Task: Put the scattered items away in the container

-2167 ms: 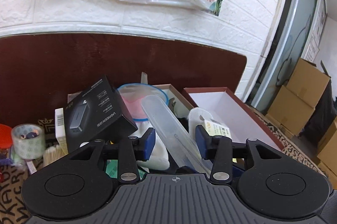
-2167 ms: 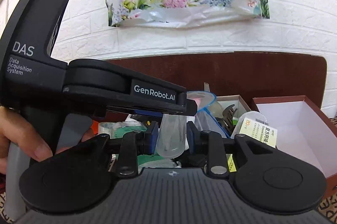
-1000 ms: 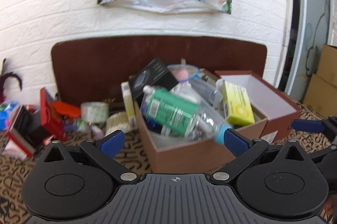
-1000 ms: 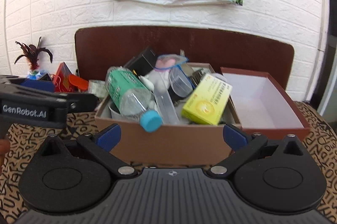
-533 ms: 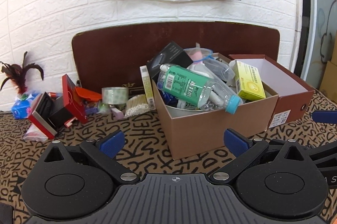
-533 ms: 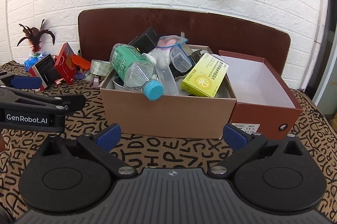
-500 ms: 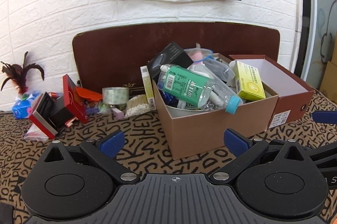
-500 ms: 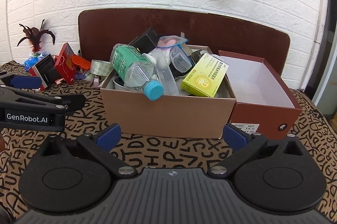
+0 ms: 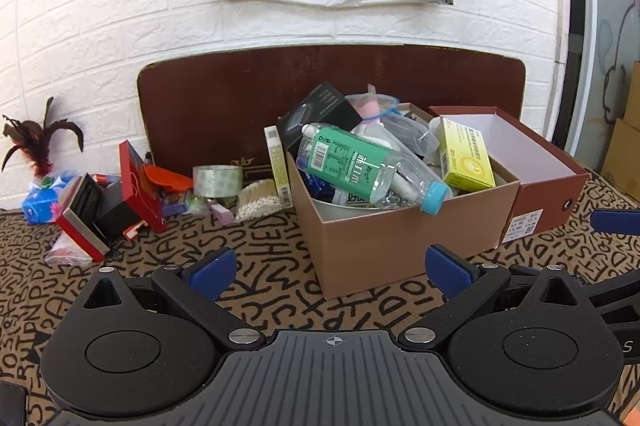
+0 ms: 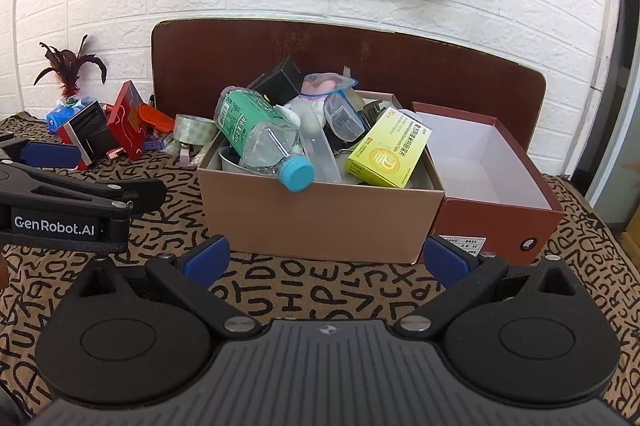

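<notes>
Patterned desk (image 9: 260, 290) is carrying leftover clutter (image 9: 120, 185) lying left of the full box (image 9: 400, 242); left gripper (image 9: 328, 266), jaws spread, is sitting nearer; right gripper (image 10: 326, 260) is likewise spread.

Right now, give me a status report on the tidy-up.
Left gripper open, empty; right gripper open, empty. Cardboard box heaped, green bottle on top. Tape roll and red box outside it.

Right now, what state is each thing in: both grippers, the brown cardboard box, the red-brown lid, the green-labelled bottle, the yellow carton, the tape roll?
Left gripper: open, empty.
Right gripper: open, empty.
Brown cardboard box: open, overfull.
Red-brown box lid: upturned, empty, beside the box.
Green-labelled clear plastic bottle: capped, lying tilted on the heap.
Yellow carton: closed, leaning in the box.
Clear tape roll: outside the box.
</notes>
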Demonstrator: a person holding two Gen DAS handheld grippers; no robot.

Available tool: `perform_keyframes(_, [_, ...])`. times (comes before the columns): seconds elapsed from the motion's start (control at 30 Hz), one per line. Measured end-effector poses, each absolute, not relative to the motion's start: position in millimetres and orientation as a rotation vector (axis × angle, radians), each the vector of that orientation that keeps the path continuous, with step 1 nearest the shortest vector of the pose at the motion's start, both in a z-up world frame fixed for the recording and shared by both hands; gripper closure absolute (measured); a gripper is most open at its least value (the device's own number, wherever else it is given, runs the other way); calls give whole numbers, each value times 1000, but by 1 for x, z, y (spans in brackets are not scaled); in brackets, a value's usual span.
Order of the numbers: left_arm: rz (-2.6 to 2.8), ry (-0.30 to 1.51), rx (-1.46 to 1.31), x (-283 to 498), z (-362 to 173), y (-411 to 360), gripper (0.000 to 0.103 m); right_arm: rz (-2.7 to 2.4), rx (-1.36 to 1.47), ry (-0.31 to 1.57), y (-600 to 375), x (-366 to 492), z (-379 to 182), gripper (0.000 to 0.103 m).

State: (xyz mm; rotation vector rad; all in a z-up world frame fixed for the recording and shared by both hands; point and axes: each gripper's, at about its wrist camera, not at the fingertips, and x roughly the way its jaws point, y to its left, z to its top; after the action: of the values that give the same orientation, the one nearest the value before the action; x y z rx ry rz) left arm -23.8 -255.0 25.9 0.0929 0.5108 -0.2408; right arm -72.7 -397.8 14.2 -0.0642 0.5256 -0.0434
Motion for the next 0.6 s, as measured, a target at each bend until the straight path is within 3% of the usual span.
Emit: perform_keyframes(0.6, [-265, 547, 48, -21, 23, -250, 0, -42, -86, 526, -393, -70, 15, 0])
